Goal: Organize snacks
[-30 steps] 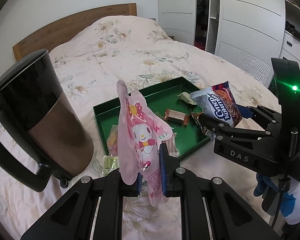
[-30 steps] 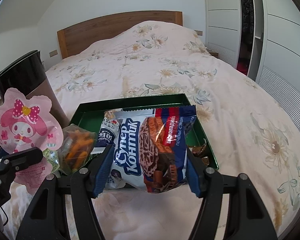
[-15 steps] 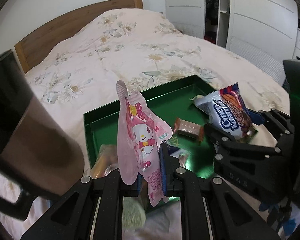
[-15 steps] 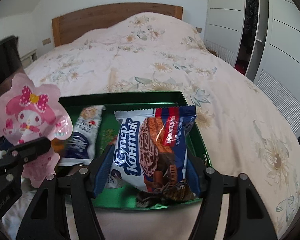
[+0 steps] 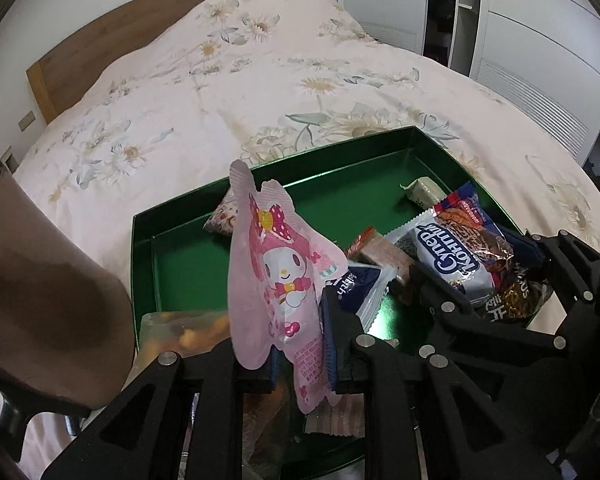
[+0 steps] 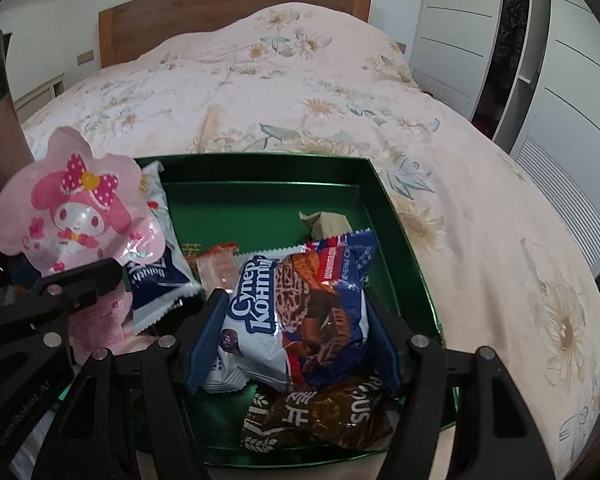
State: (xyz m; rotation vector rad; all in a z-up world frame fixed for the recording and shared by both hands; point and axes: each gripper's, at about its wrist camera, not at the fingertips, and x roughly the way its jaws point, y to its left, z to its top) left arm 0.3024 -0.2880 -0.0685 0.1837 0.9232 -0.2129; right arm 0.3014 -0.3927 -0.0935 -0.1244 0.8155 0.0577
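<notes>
A green tray (image 5: 340,168) (image 6: 372,176) lies on the bed and holds several snacks. My left gripper (image 5: 300,360) is shut on a pink cartoon-rabbit pouch (image 5: 276,276) (image 6: 76,208), held upright over the tray's near left part. My right gripper (image 6: 292,340) is shut on a blue and white cookie pack (image 6: 296,312) (image 5: 456,252), held over the tray's near right part. In the tray lie a blue and white wafer pack (image 6: 160,264), a pink bar (image 6: 216,268), a small beige candy (image 6: 328,222) and a brown packet (image 6: 320,416).
A black and brown kettle (image 5: 40,300) stands left of the tray. An orange snack bag (image 5: 184,332) lies at the tray's near left corner. The floral bedspread (image 6: 300,80) stretches behind to a wooden headboard (image 6: 228,4). White wardrobes (image 6: 560,60) stand at the right.
Both grippers moved forward and lower with their packs, from in front of the tray to over it. The kettle slid toward the left edge of view.
</notes>
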